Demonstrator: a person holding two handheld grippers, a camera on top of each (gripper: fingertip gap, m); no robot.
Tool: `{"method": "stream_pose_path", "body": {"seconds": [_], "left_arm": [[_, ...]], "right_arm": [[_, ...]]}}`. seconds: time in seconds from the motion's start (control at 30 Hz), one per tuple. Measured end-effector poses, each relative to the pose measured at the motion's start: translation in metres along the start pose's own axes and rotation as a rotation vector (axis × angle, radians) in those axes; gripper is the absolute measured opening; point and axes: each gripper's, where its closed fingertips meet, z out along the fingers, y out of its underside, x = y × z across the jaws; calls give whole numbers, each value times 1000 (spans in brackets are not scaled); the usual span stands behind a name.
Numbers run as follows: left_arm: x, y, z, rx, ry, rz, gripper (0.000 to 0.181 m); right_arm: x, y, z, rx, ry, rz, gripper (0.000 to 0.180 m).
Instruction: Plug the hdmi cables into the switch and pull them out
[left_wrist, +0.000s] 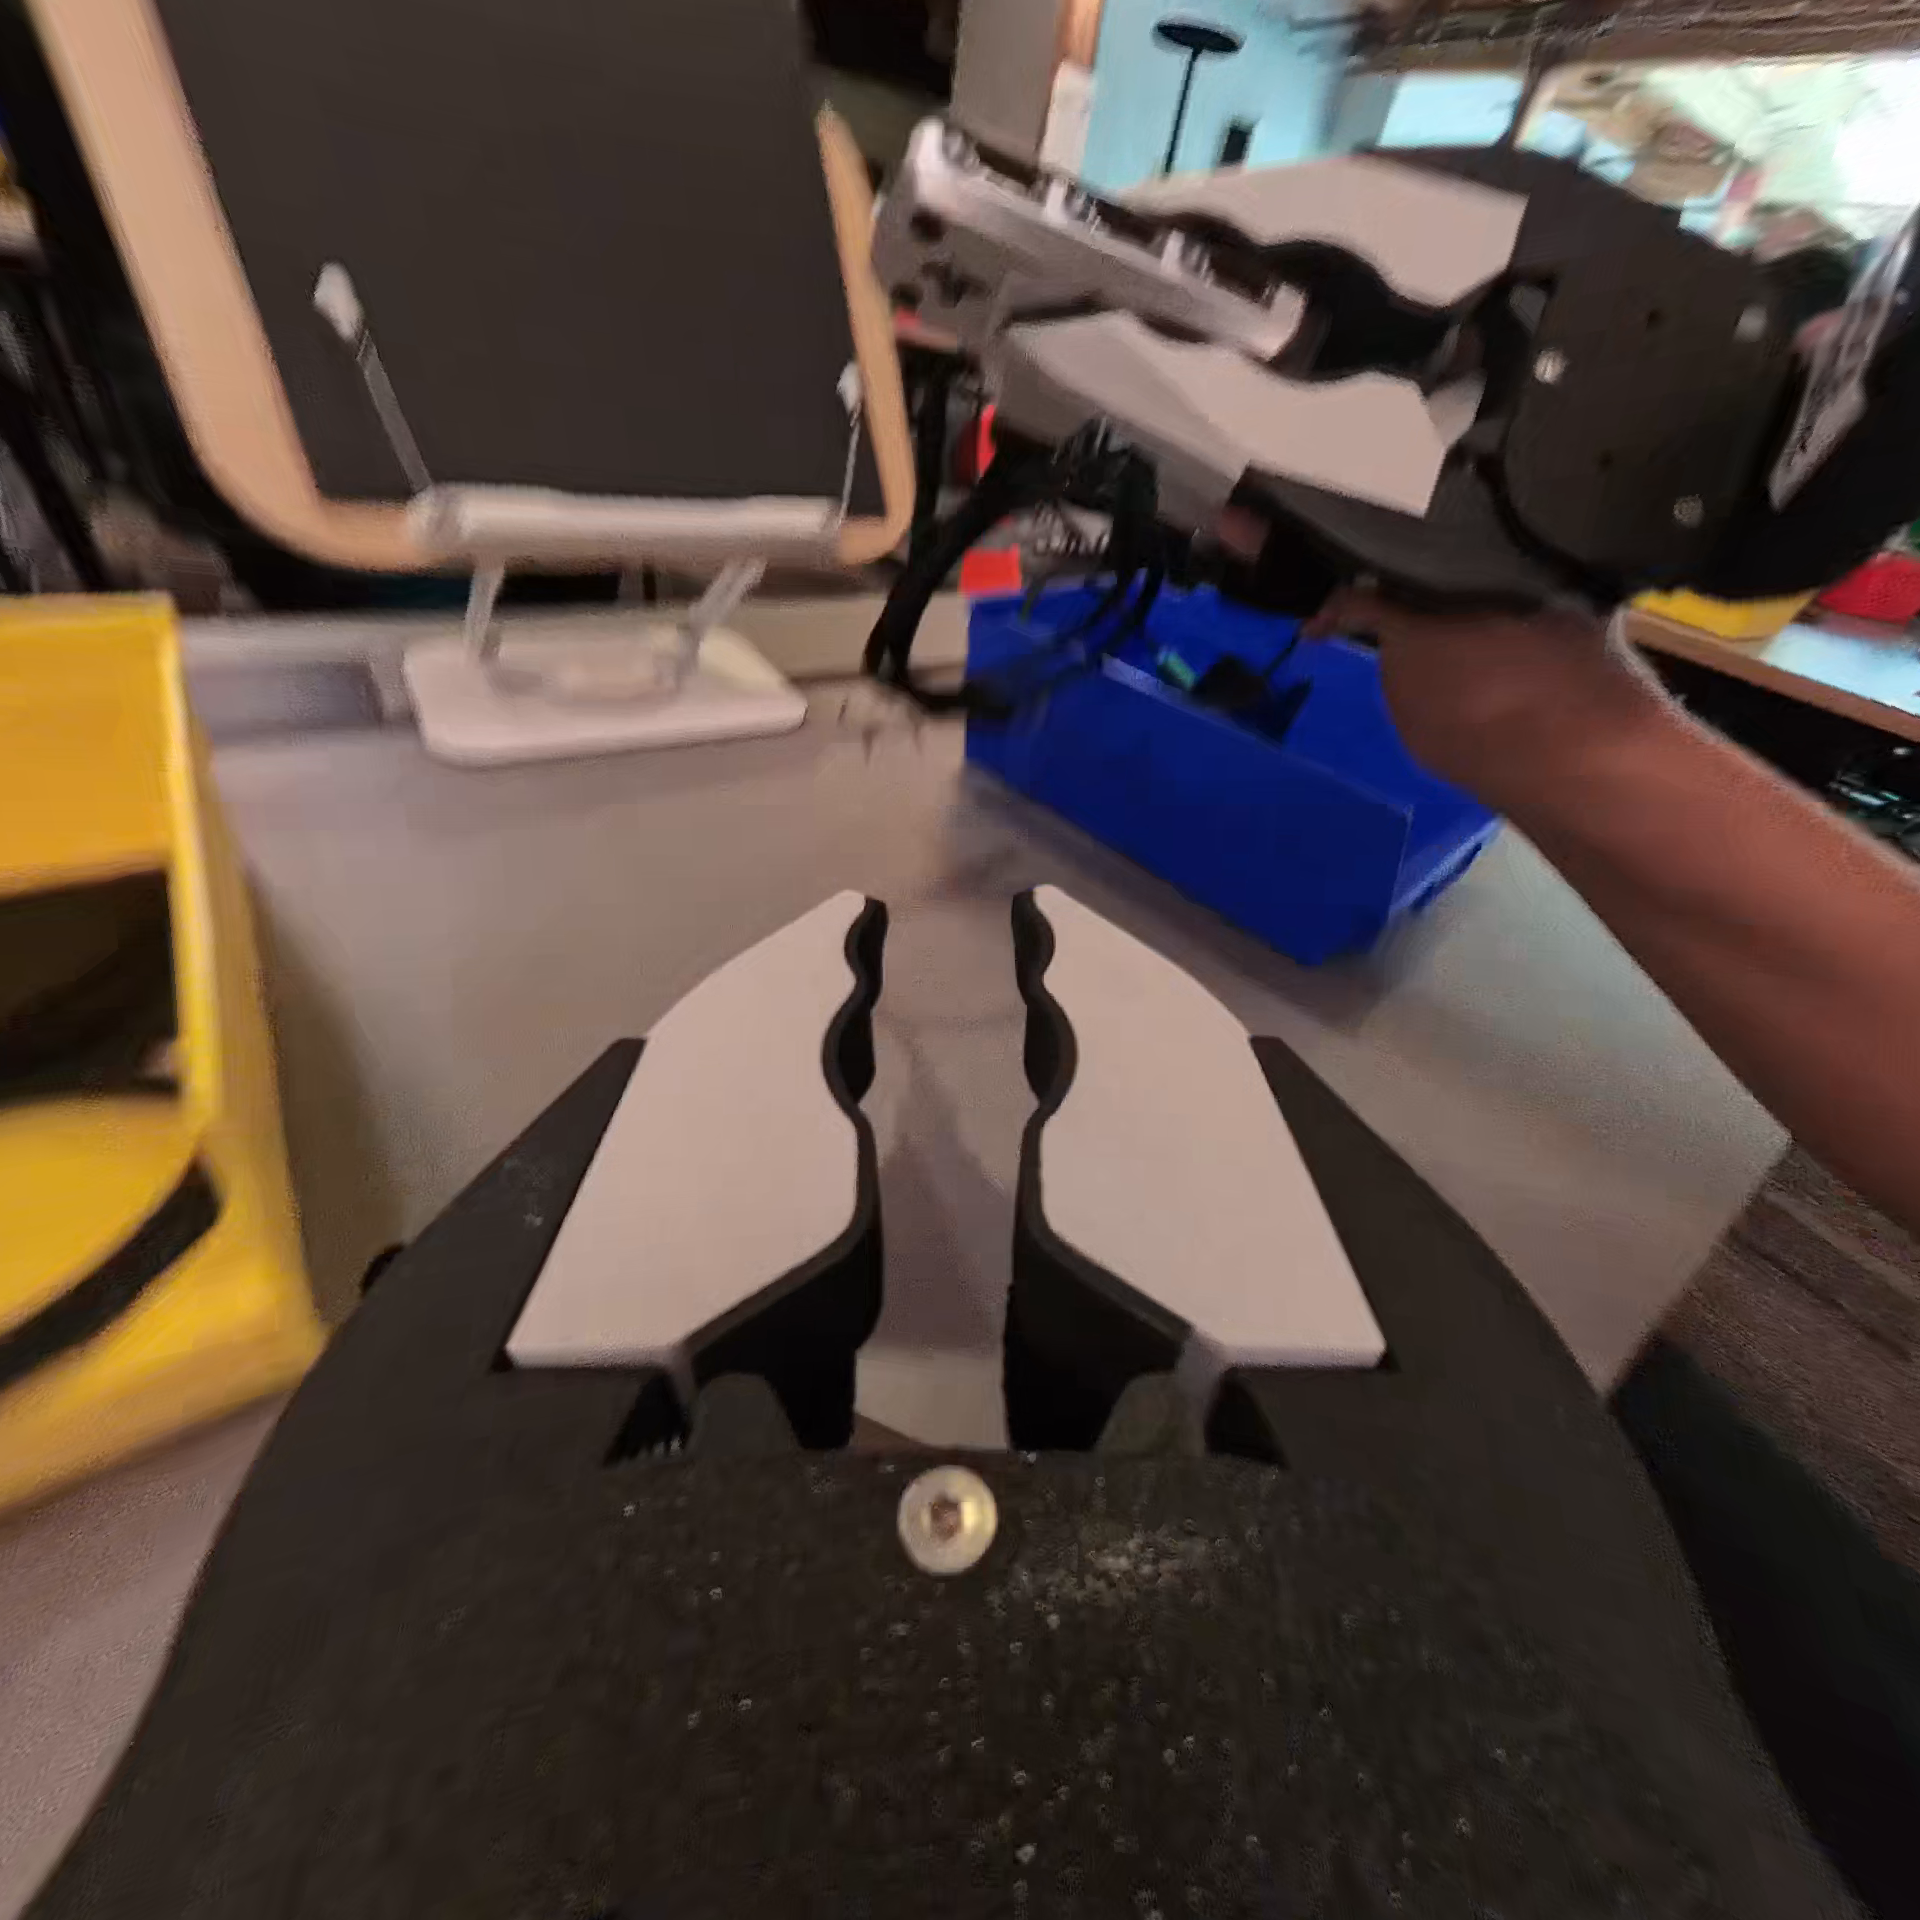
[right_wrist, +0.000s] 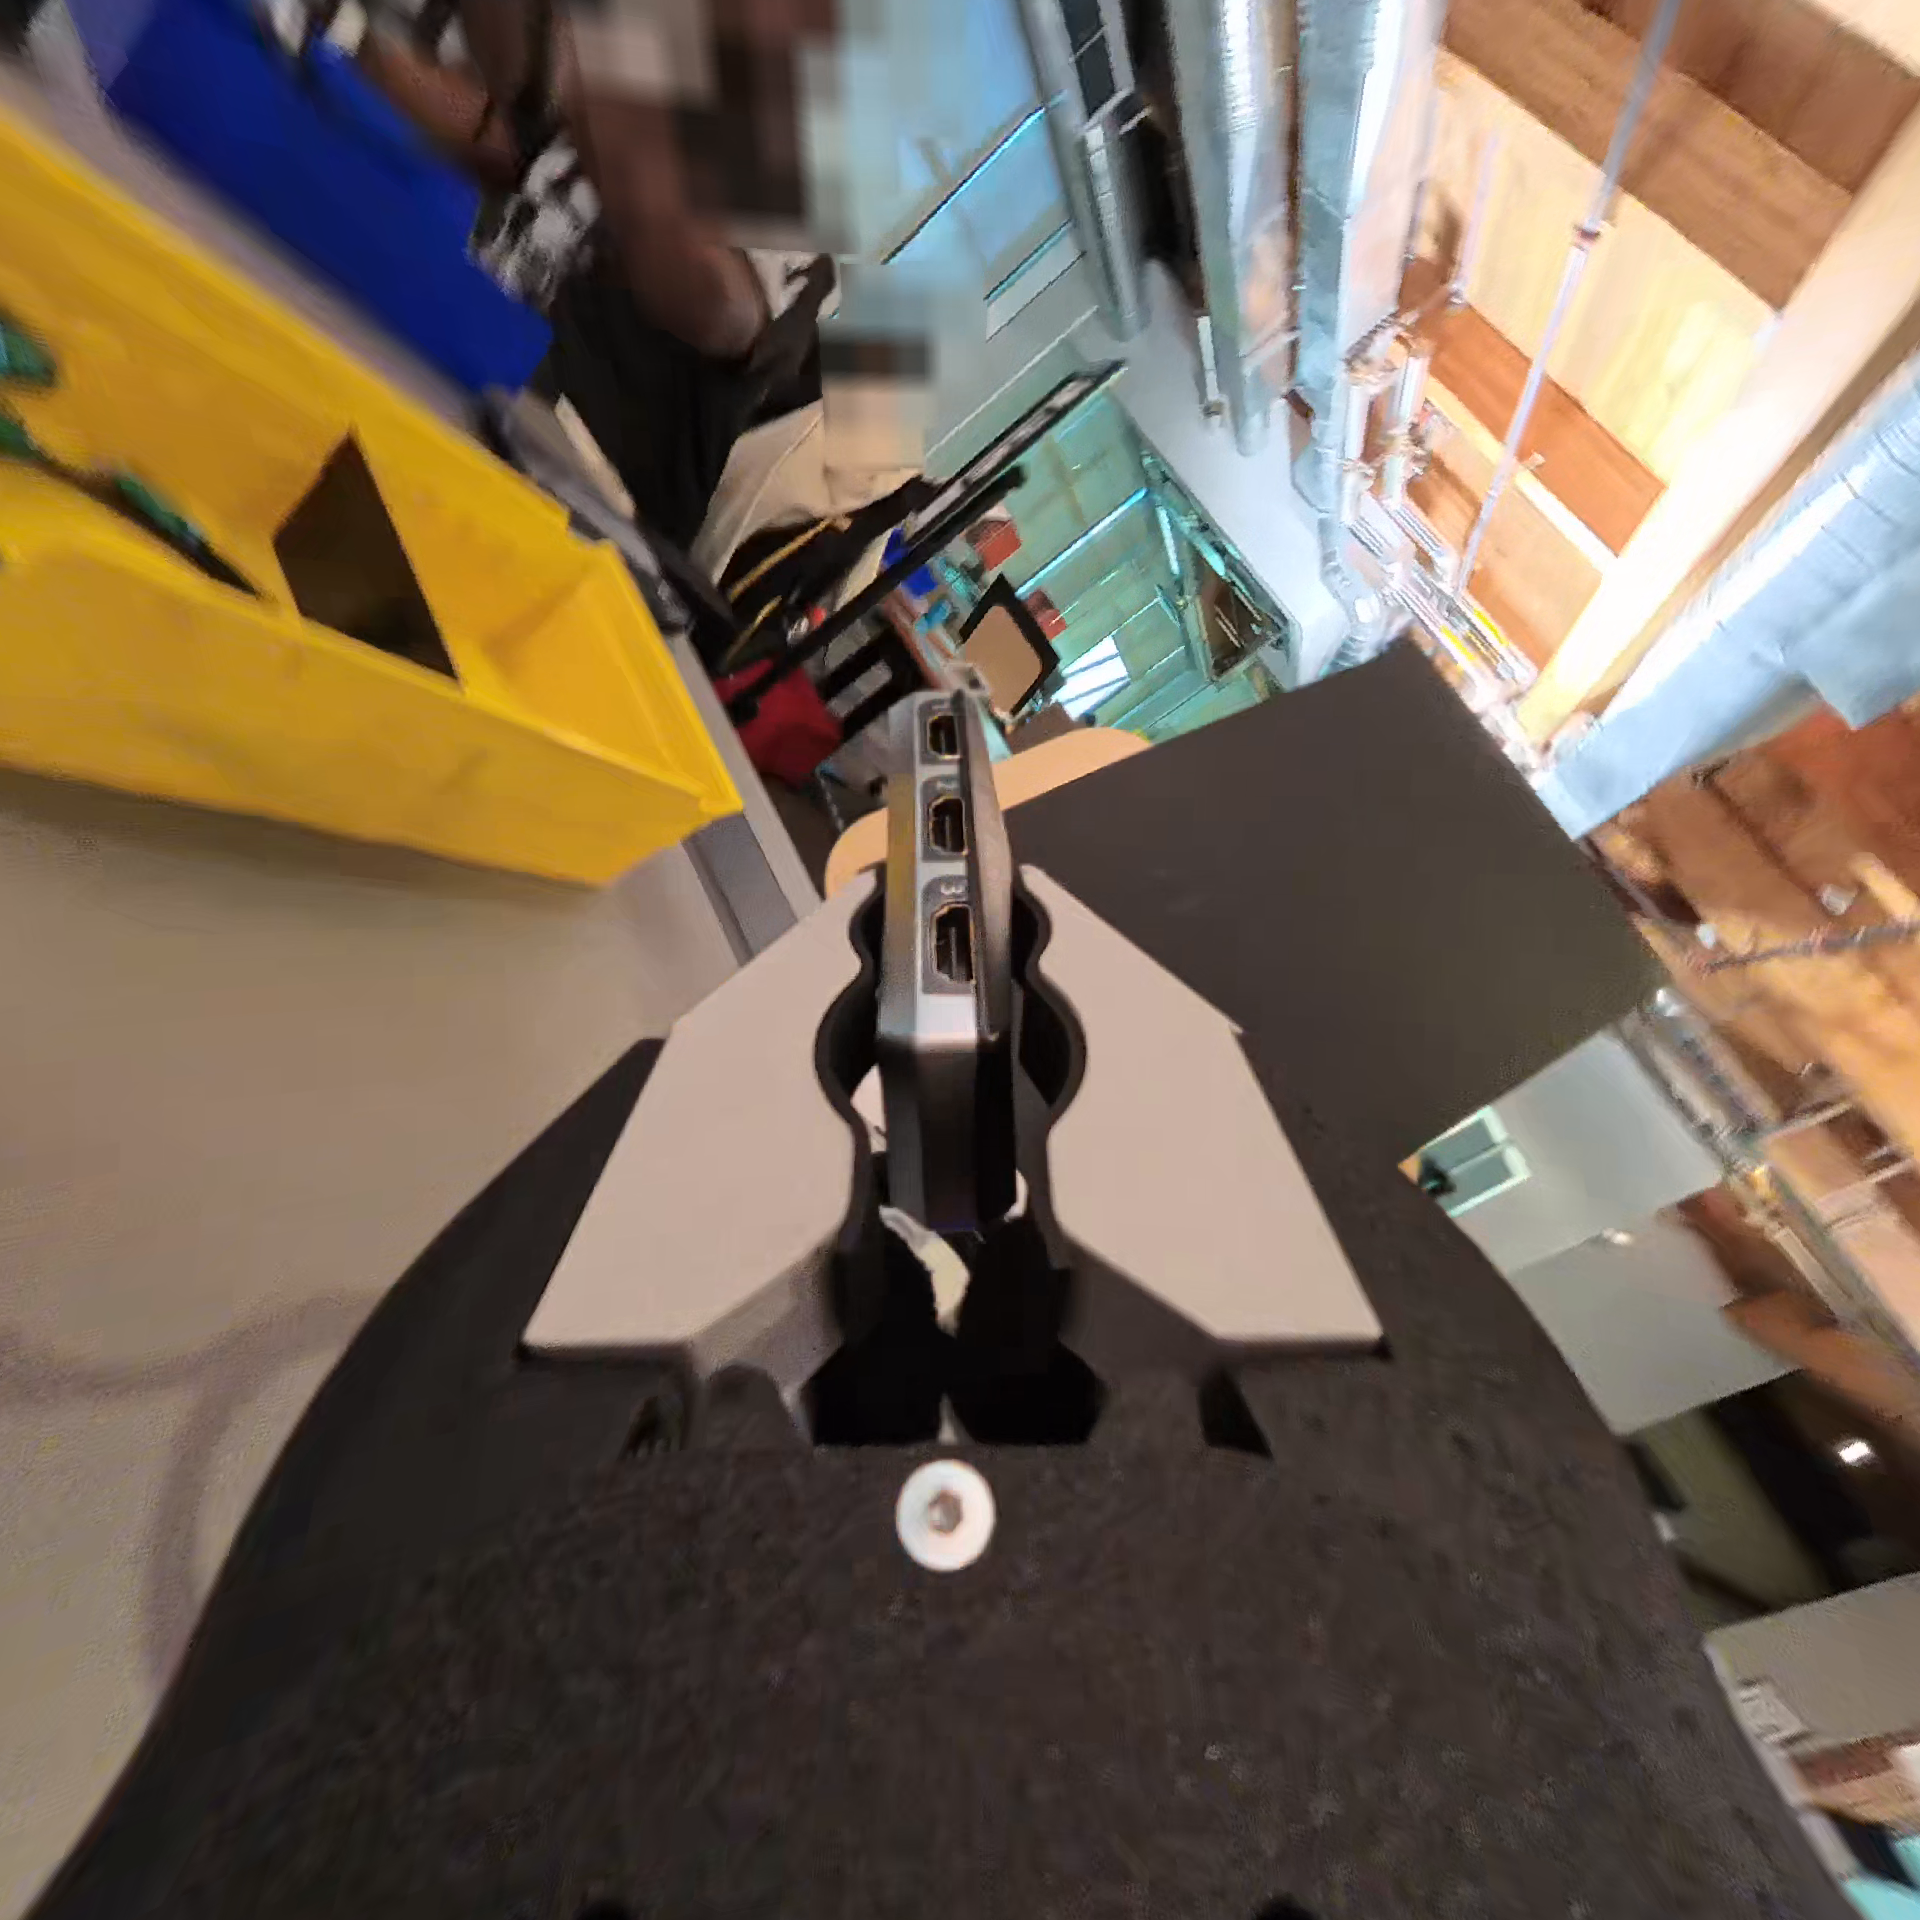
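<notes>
Right gripper (right_wrist: 940, 925) clamped on slim black HDMI switch (right_wrist: 940, 997), three ports visible only there; left gripper (left_wrist: 948, 925) parted, empty, lower centre.

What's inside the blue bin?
Black cables rise out of the blue bin, with a small black part near its rim. The bin's wall hides the bottom, so anything deeper cannot be seen.

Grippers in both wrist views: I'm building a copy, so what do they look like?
Both match. The left gripper and right gripper each have a speckled matte black body with one silver screw at the centre. Their jaws are flat pale grey plates edged with wavy black inner pads. No sleeve shows on the forearm behind the right one.
</notes>
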Motion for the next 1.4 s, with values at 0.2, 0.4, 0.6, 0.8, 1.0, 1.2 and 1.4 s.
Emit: {"method": "stream_pose_path", "body": {"seconds": [0.2,0.4,0.6,0.8,1.0,1.2,1.4], "left_arm": [[-57,79,-87,-193,-179,-61,28],[-107,85,-114,-191,-308,-85,38],[-129,97,-108,-245,-350,-226,45],[-153,79,-89,-99,-294,-650,44],[-198,68,-70,-35,-388,-785,42],[-207,62,-54,-7,-402,-848,18],[-189,30,-55,20,-382,-671,10]], "right_arm": [[-87,44,23,-64,-113,-131,21],[-124,64,27,-13,-34,-158,21],[-121,74,22,11,-64,-22,21],[-132,74,23,10,-103,-53,21],[-138,75,23,8,-123,-84,21],[-142,77,24,8,-138,-97,21],[-140,80,25,1,-135,-87,21]]}}
